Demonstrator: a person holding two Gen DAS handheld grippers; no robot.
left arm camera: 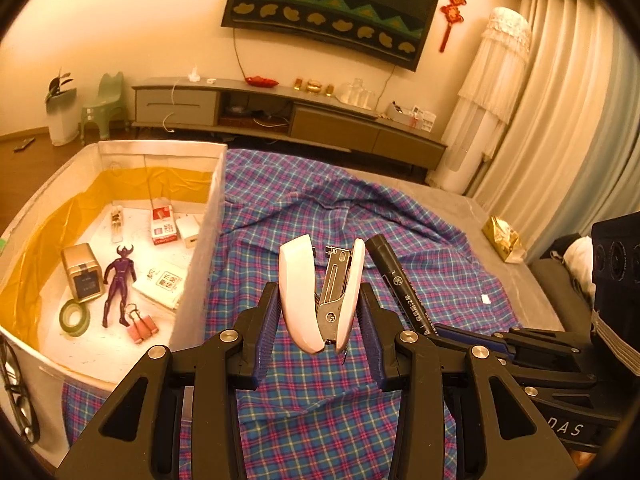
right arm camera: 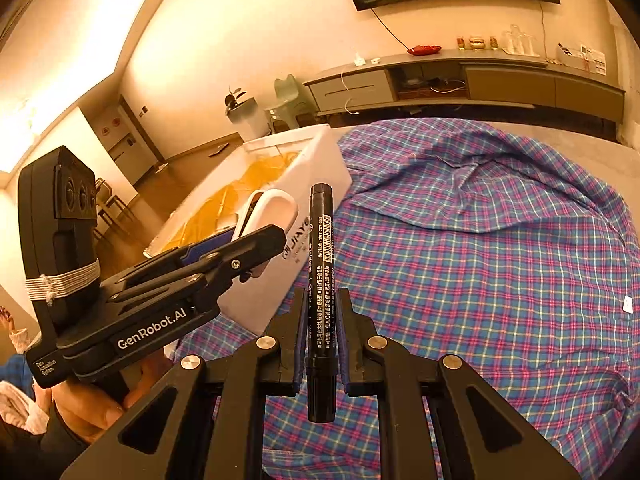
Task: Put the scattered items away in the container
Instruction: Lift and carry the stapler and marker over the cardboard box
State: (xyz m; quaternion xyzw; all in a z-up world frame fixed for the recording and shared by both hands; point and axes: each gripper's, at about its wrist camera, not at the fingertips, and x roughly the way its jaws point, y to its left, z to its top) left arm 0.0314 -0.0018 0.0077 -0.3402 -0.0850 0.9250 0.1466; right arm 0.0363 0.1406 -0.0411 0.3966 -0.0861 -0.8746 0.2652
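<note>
My left gripper (left arm camera: 320, 300) is shut on a white and pink stapler (left arm camera: 300, 300), held nose-up above the plaid cloth (left arm camera: 304, 384). My right gripper (right arm camera: 320, 298) is shut on a black marker (right arm camera: 320, 240) that stands upright between its pads; the marker (left arm camera: 396, 284) also shows just right of the stapler. The container is a white box with yellow lining (left arm camera: 200, 260), to the left of both grippers. It holds a purple figure (left arm camera: 118, 284), a tin (left arm camera: 82, 272), a tape roll (left arm camera: 74, 318), a binder clip (left arm camera: 140, 326) and a red box (left arm camera: 163, 226). The stapler (right arm camera: 272, 208) hangs near the box's wall (right arm camera: 320, 168).
The plaid cloth (right arm camera: 480, 260) covers a grey surface, with a small white tag (left arm camera: 485, 299) on it. A gold bag (left arm camera: 502, 238) lies at the far right edge. Glasses (left arm camera: 16, 392) hang outside the box's near left wall. A hand (right arm camera: 92, 408) grips the left tool.
</note>
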